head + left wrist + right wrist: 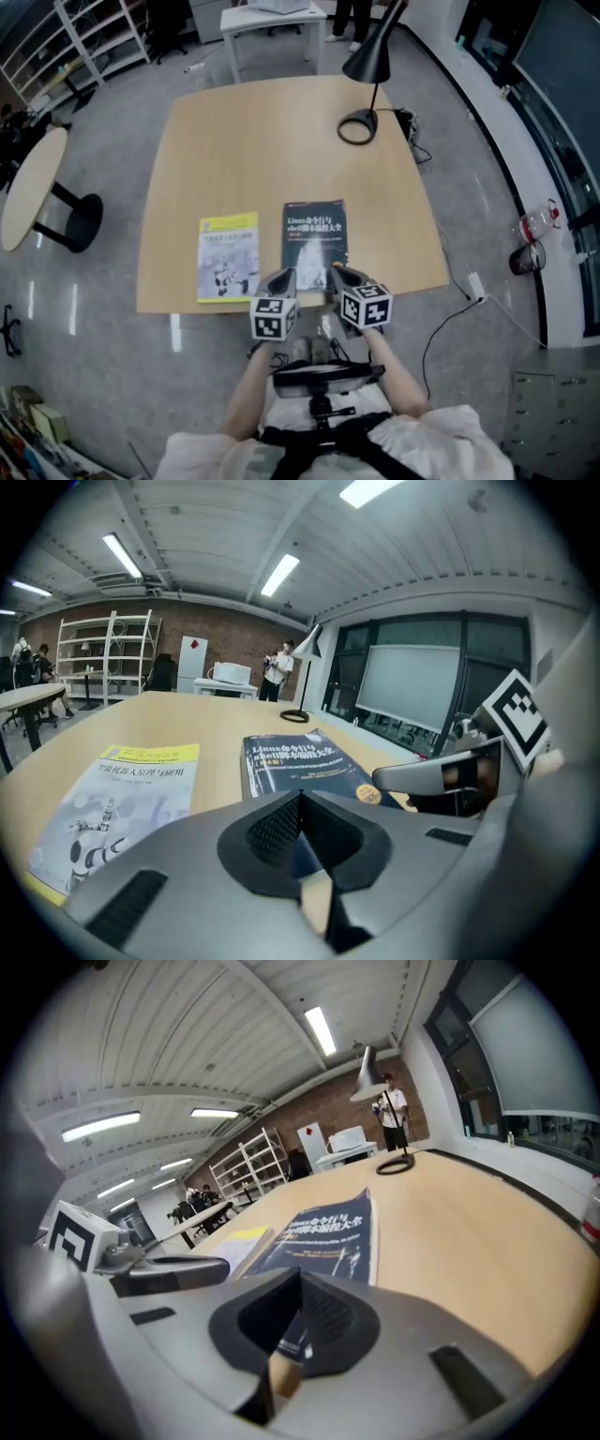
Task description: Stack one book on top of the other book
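Observation:
Two books lie flat side by side near the front edge of the wooden table (262,131). The yellow-and-white book (228,255) is on the left and the dark blue book (315,242) on the right. My left gripper (284,279) hovers shut and empty at the blue book's near left corner. My right gripper (339,276) hovers shut and empty at its near right corner. The left gripper view has the yellow book (131,794) and the blue book (300,759) beyond the shut left gripper (300,795). The right gripper view looks along the blue book (328,1237) past the shut right gripper (300,1277).
A black desk lamp (368,66) stands at the table's far right. A round side table (33,183) is on the left, a white table (272,23) and shelves (75,37) behind. A cable (450,309) and a bottle (539,225) lie on the floor at right.

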A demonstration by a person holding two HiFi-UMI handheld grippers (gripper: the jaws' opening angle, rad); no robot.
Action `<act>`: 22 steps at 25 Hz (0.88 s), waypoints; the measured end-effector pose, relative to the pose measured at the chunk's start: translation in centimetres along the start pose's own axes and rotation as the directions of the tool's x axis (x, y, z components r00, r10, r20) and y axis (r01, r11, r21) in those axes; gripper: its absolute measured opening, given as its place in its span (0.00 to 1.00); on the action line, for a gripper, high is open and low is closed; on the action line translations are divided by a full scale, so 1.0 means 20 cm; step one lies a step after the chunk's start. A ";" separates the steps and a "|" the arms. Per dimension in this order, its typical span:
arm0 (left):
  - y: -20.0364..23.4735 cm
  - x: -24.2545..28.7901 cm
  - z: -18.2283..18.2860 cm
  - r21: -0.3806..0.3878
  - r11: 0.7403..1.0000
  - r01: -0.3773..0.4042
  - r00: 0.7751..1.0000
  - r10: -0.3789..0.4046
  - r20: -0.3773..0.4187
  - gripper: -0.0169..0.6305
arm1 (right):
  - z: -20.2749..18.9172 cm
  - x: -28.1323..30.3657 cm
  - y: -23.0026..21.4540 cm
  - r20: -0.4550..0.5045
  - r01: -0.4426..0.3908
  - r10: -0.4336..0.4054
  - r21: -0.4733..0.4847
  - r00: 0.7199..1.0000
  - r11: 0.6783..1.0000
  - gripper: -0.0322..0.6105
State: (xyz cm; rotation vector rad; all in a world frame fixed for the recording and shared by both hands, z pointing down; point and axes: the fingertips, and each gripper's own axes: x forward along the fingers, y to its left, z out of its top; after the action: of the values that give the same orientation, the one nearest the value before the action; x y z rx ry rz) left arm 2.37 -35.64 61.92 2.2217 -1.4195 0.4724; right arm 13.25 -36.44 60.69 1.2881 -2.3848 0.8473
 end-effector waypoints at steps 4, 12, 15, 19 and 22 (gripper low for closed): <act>0.05 0.09 -0.10 0.013 1.000 -0.005 0.994 0.006 -0.110 0.04 | -0.07 0.10 -0.07 -0.089 0.053 -0.057 -0.044 0.994 0.998 0.05; 0.05 0.14 -0.15 0.072 0.997 0.000 0.978 0.015 -0.207 0.05 | -0.14 0.15 -0.11 -0.234 0.059 -0.058 -0.006 0.971 0.998 0.05; 0.06 0.14 -0.15 0.092 0.996 -0.003 0.979 0.022 -0.204 0.04 | -0.17 0.16 -0.10 -0.253 0.053 -0.062 -0.044 0.966 0.998 0.05; 0.05 0.15 -0.14 0.086 0.996 0.013 0.978 0.006 -0.210 0.04 | -0.16 0.15 -0.10 -0.226 0.081 -0.099 -0.088 0.969 0.993 0.05; 0.04 0.14 -0.15 0.092 0.996 0.021 0.974 0.000 -0.225 0.04 | -0.18 0.13 -0.10 -0.226 0.080 -0.094 -0.068 0.970 0.994 0.05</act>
State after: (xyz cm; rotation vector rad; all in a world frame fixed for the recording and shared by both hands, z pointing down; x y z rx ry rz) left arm 2.71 -36.37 65.89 2.1668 -1.2904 0.7754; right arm 13.33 -36.82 65.49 1.1935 -2.1422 0.8446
